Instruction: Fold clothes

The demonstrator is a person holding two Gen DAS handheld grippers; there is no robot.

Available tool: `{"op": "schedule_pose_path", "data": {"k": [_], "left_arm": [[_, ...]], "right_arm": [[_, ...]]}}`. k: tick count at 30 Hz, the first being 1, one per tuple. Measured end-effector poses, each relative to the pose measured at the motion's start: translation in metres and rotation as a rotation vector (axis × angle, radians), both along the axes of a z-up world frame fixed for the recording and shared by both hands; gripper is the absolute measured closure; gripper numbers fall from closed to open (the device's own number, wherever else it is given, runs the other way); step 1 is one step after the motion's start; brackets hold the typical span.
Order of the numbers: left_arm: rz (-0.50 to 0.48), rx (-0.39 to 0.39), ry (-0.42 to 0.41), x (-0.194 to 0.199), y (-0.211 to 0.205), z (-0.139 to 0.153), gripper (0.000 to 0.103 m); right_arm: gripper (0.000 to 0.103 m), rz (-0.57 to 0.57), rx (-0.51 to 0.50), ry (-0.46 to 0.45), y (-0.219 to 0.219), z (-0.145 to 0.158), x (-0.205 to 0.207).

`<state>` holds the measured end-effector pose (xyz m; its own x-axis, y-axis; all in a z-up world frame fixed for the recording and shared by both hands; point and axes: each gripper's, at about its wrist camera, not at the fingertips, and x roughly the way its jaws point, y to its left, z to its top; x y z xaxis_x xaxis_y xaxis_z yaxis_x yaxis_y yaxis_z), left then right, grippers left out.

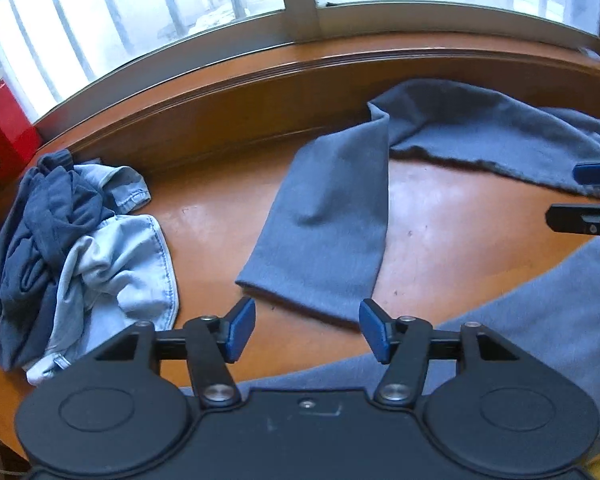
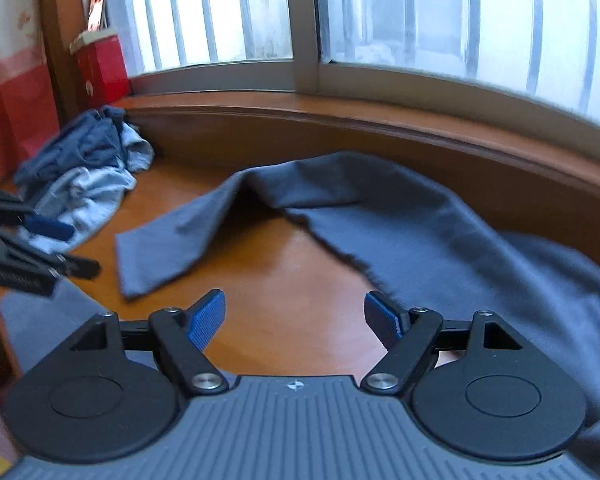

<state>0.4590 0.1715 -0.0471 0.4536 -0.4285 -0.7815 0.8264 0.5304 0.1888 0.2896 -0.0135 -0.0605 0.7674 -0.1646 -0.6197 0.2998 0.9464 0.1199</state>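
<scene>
A grey-blue garment lies spread on the brown wooden table. One long part is folded back at the far side, and its hem points toward me. My left gripper hovers just short of that hem, open, with nothing between its blue pads. In the right wrist view the same garment runs from the middle to the right edge. My right gripper stands open over bare table beside the cloth's frayed edge. Each gripper shows in the other's view: the right gripper at the right edge, the left gripper at the left edge.
A crumpled pile of dark blue and pale denim clothes sits at the table's left, also visible as the pile. Behind it stands a red box. A raised wooden sill and a barred window border the far side.
</scene>
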Motion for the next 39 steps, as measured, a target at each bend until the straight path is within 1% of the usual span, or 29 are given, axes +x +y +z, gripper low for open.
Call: {"op": "schedule_pose_path", "data": {"k": [4, 7, 9, 11, 13, 16, 19, 22, 23, 24, 25, 26, 27, 29, 31, 33, 36, 39], "left_arm": [[-0.097, 0.013, -0.027, 0.019, 0.006, -0.007, 0.045], [-0.185, 0.027, -0.028, 0.040, 0.010, -0.015, 0.044], [-0.259, 0.033, -0.021, 0.056, 0.015, -0.019, 0.044], [-0.335, 0.038, -0.035, 0.068, 0.020, -0.023, 0.044], [-0.405, 0.057, -0.088, 0.077, 0.024, -0.028, 0.044], [-0.501, 0.098, -0.166, 0.084, 0.024, -0.036, 0.044], [-0.622, 0.098, -0.207, 0.081, 0.026, -0.040, 0.043], [-0.718, 0.086, -0.243, 0.073, 0.024, -0.046, 0.041], [-0.738, 0.078, -0.248, 0.071, 0.024, -0.048, 0.041], [-0.756, 0.069, -0.253, 0.069, 0.022, -0.051, 0.041], [-0.771, 0.060, -0.258, 0.066, 0.020, -0.053, 0.041], [-0.782, 0.051, -0.270, 0.065, 0.018, -0.054, 0.041], [-0.790, 0.042, -0.285, 0.063, 0.016, -0.056, 0.041], [-0.803, 0.028, -0.324, 0.061, 0.011, -0.058, 0.040], [-0.809, 0.017, -0.374, 0.059, 0.009, -0.059, 0.040], [-0.814, -0.002, -0.407, 0.057, 0.011, -0.056, 0.040], [-0.830, -0.062, -0.425, 0.054, 0.021, -0.042, 0.040], [-0.837, -0.137, -0.451, 0.050, 0.038, -0.021, 0.038]], "right_arm": [[0.023, -0.049, 0.049, 0.003, 0.021, -0.003, 0.017], [0.023, -0.103, 0.086, 0.018, 0.038, -0.013, 0.041], [0.023, -0.174, 0.100, 0.038, 0.049, -0.020, 0.062], [0.023, -0.224, 0.128, 0.038, 0.058, -0.025, 0.082], [0.023, -0.253, 0.130, 0.041, 0.067, -0.032, 0.102], [0.023, -0.312, 0.091, 0.069, 0.077, -0.039, 0.129], [0.023, -0.348, 0.079, 0.087, 0.081, -0.045, 0.147], [0.024, -0.350, 0.088, 0.081, 0.079, -0.051, 0.159], [0.029, -0.348, 0.078, 0.081, 0.077, -0.055, 0.163], [0.044, -0.347, 0.050, 0.088, 0.077, -0.056, 0.166], [0.061, -0.344, 0.024, 0.094, 0.076, -0.057, 0.170], [0.091, -0.330, 0.022, 0.102, 0.075, -0.055, 0.173], [0.102, -0.329, 0.045, 0.094, 0.072, -0.052, 0.173], [0.102, -0.325, 0.110, 0.036, 0.067, -0.044, 0.166], [0.102, -0.309, 0.130, -0.035, 0.067, -0.029, 0.155], [0.102, -0.284, 0.148, -0.125, 0.071, -0.006, 0.139], [0.102, -0.237, 0.136, -0.234, 0.078, 0.032, 0.117], [0.102, -0.186, 0.113, -0.333, 0.085, 0.074, 0.095]]}}
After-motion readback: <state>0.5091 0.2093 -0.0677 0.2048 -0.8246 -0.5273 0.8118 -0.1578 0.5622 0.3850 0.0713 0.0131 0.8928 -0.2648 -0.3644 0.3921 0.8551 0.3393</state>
